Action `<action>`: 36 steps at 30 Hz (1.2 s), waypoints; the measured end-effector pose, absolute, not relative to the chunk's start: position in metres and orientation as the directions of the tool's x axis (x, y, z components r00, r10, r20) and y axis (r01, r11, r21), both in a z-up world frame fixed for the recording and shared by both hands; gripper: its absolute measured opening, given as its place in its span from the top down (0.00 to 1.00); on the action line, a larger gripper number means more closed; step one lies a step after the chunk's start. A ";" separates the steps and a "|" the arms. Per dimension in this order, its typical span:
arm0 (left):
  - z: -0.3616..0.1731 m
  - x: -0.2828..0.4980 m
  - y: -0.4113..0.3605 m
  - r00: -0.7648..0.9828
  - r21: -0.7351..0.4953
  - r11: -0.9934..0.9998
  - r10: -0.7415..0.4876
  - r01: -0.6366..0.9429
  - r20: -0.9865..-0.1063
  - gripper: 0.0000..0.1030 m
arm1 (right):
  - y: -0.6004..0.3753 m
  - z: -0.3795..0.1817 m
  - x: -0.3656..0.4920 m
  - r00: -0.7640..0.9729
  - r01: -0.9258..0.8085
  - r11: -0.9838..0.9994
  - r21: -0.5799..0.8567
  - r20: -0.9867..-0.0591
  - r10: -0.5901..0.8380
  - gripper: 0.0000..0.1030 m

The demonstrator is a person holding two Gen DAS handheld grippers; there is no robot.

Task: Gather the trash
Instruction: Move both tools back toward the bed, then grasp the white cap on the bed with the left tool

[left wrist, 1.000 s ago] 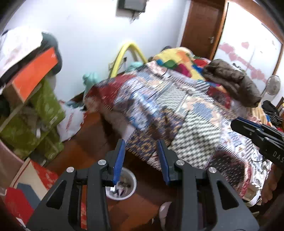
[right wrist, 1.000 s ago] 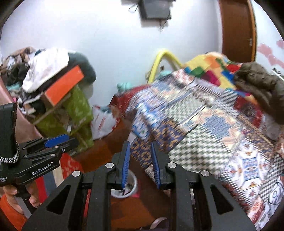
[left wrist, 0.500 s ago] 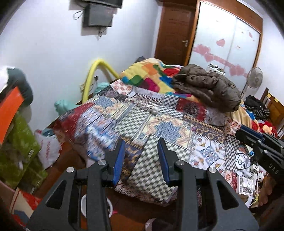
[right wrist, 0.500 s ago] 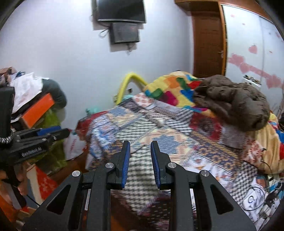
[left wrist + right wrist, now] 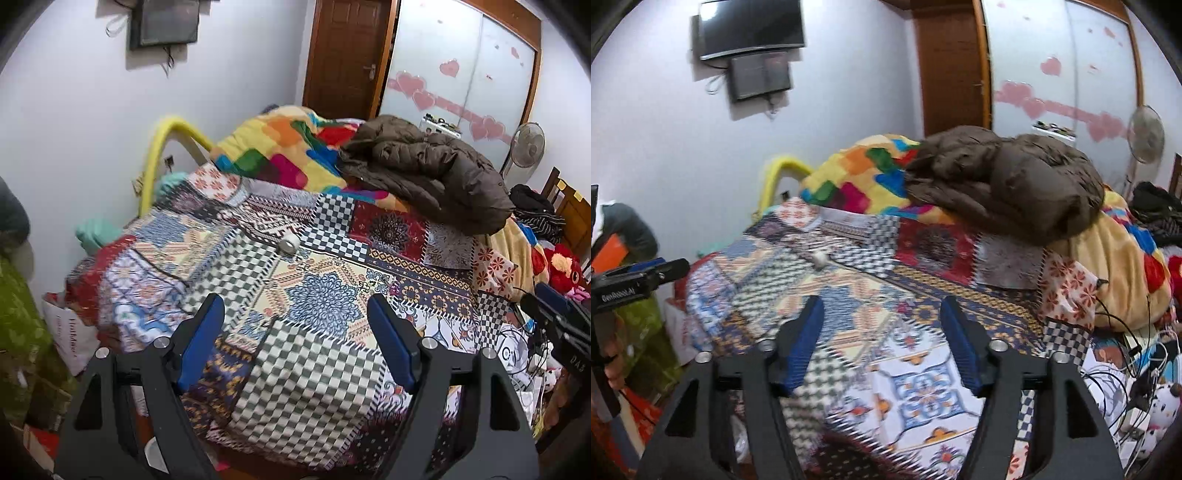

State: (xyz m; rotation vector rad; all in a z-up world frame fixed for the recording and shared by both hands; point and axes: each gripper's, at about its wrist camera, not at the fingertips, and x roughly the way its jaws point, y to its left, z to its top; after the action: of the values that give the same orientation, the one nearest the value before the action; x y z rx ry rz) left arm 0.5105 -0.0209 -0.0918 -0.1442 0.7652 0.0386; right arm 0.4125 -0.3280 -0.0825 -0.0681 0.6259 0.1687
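With nothing between them, my left gripper has just spread its jaws toward the small white tape-like roll at twelve o'clock on the patchwork bedspread, likely trash. My right gripper, empty too, has just widened; the roll lies at eleven o'clock.

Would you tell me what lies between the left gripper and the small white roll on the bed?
Only bare patchwork bedspread between the open left gripper and the white roll, in the left wrist view.
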 end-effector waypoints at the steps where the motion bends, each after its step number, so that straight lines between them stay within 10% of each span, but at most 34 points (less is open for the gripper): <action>1: -0.097 0.520 -0.021 0.714 -0.123 0.989 -0.025 -0.087 -0.700 0.23 | -0.333 -0.088 0.420 0.794 -0.166 0.986 -0.019 -0.596 0.122 0.38; 13: -0.175 0.619 -0.029 0.639 -0.097 0.994 -0.040 -0.054 -0.768 0.23 | -0.346 -0.185 0.523 0.627 -0.201 0.979 0.017 -0.766 0.142 0.38; 36: -0.252 0.732 -0.025 0.544 -0.013 0.999 -0.033 0.040 -0.838 0.23 | -0.324 -0.250 0.592 0.546 -0.285 0.958 -0.021 -0.825 0.144 0.82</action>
State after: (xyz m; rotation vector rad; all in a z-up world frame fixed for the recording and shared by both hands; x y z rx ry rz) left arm 0.7317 -0.0254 -0.2524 0.0077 0.9944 -0.0430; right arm 0.5919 -0.3237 -0.2505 -0.1595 0.9610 0.2556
